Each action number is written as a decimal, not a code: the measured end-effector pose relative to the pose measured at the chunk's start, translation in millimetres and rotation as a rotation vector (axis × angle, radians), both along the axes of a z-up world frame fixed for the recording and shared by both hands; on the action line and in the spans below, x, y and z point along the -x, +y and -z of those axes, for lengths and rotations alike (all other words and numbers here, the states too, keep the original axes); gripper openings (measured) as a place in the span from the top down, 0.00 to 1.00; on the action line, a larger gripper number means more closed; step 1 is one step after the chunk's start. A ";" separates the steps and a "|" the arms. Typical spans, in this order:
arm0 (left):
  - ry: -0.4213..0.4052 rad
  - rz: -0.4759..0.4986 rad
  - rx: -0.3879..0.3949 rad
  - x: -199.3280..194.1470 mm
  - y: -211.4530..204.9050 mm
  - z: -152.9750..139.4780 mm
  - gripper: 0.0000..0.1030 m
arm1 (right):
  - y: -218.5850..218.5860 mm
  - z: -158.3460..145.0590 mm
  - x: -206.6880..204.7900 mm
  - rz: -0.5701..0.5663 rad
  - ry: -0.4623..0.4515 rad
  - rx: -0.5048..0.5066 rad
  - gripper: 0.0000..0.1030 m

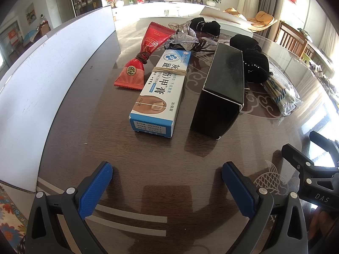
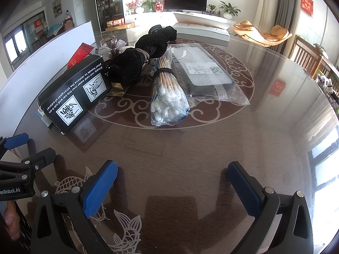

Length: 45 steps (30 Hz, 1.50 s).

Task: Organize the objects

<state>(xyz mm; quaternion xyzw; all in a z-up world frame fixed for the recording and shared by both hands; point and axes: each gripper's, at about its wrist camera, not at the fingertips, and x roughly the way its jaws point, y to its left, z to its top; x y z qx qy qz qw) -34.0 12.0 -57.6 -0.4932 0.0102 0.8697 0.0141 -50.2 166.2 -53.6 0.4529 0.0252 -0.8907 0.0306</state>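
Cream box (image 1: pixel 157 89) is lying flat on the table (image 1: pixel 148 158), long axis running near-to-far, date-stamped end facing the near edge; a rubber band is crossing its middle. Red sachet (image 1: pixel 139 63) is sitting just left of it, black box (image 1: pixel 222 86) just right, standing on its long edge and also running near-to-far. Swab bag (image 2: pixel 167 97) is lying right of the black box, cotton tips pointing near. Black cloth (image 2: pixel 137 63) is bunched behind.

Left gripper (image 1: pixel 167 182) is hovering low over bare table, jaws spread wide, gripping nothing. Right gripper (image 2: pixel 172 182) is doing likewise, released, level, pointing far.
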 end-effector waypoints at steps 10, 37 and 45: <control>0.000 0.000 0.000 -0.1 0.1 -0.1 0.00 | 0.1 0.1 0.0 0.000 0.000 0.000 0.00; -0.013 -0.152 -0.005 2.4 -31.4 -0.6 0.00 | 0.2 0.3 -0.1 0.000 0.000 0.000 0.00; -0.004 -0.215 -0.053 1.3 -49.8 -3.6 0.00 | 0.1 -0.5 0.7 -0.002 -0.004 0.007 0.00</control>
